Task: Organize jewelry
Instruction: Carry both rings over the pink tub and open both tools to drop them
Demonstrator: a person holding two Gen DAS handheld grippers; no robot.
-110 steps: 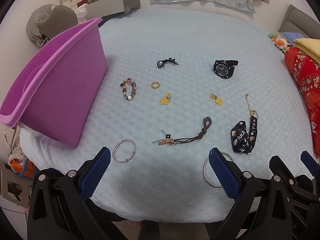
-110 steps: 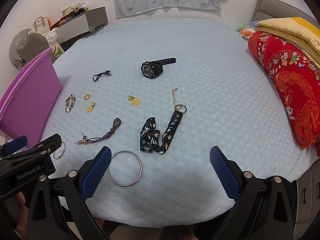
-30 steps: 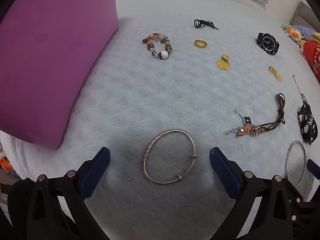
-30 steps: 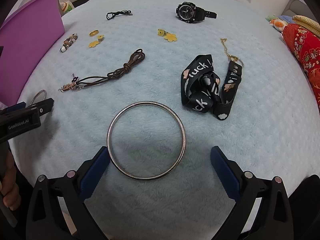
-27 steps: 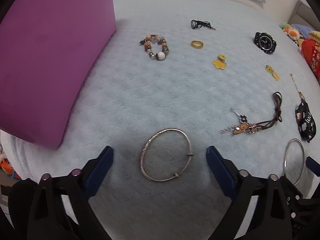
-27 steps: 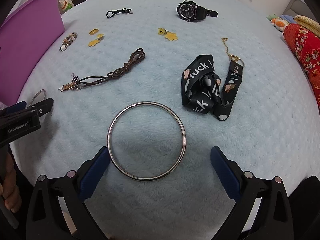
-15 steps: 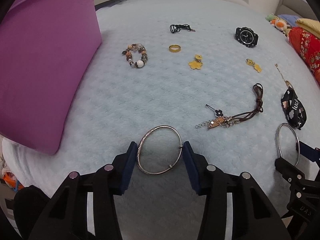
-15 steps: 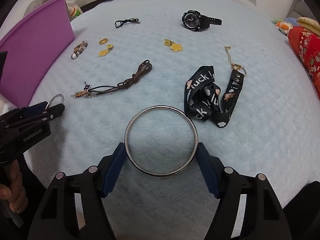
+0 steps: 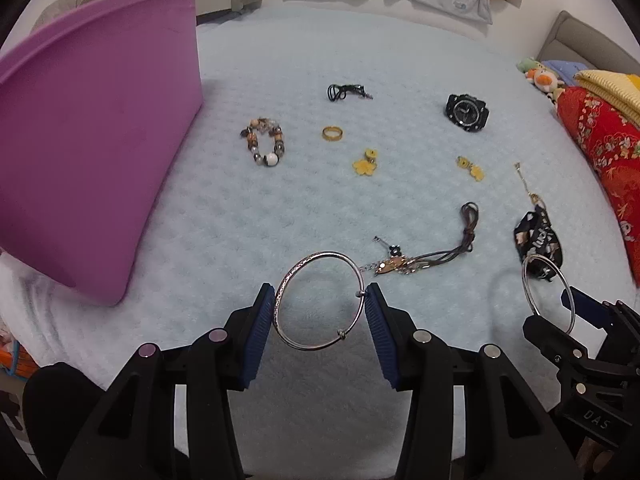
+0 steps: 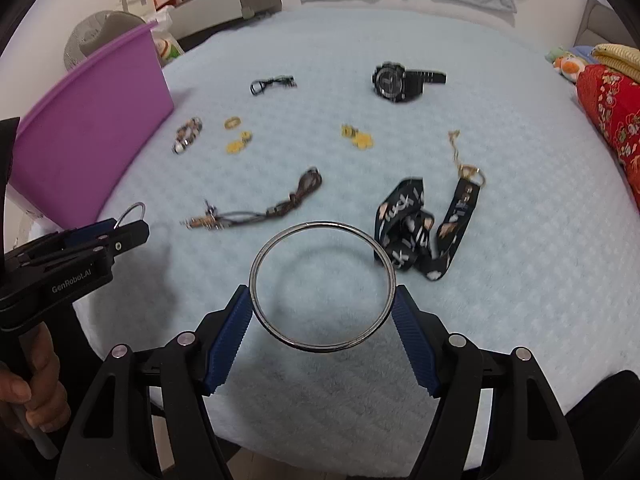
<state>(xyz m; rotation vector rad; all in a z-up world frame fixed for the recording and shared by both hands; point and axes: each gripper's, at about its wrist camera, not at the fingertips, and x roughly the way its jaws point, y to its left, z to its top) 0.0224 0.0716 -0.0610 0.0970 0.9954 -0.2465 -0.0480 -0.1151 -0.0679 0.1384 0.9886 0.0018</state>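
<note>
My left gripper (image 9: 319,322) is shut on a thin silver bangle (image 9: 294,270) and holds it above the light blue blanket (image 9: 280,220). My right gripper (image 10: 322,322) is shut on a larger plain silver ring bangle (image 10: 320,225), also lifted. On the blanket lie a beaded bracelet (image 9: 264,145), a gold ring (image 9: 333,133), two yellow flower charms (image 9: 365,165), a black watch (image 9: 466,111), a brown cord necklace (image 9: 430,254) and a black lanyard (image 10: 424,232). The purple bin (image 9: 80,152) stands at the left.
A small black cord loop (image 9: 344,92) lies at the far middle. A red patterned quilt (image 9: 604,152) and folded yellow blanket (image 9: 608,84) line the right edge. The bed edge is just below both grippers. A nightstand (image 10: 224,4) stands beyond the bin.
Both grippers came down over the bangles, closed on them and have lifted them off the blanket. The view has pulled back and up since half a second ago.
</note>
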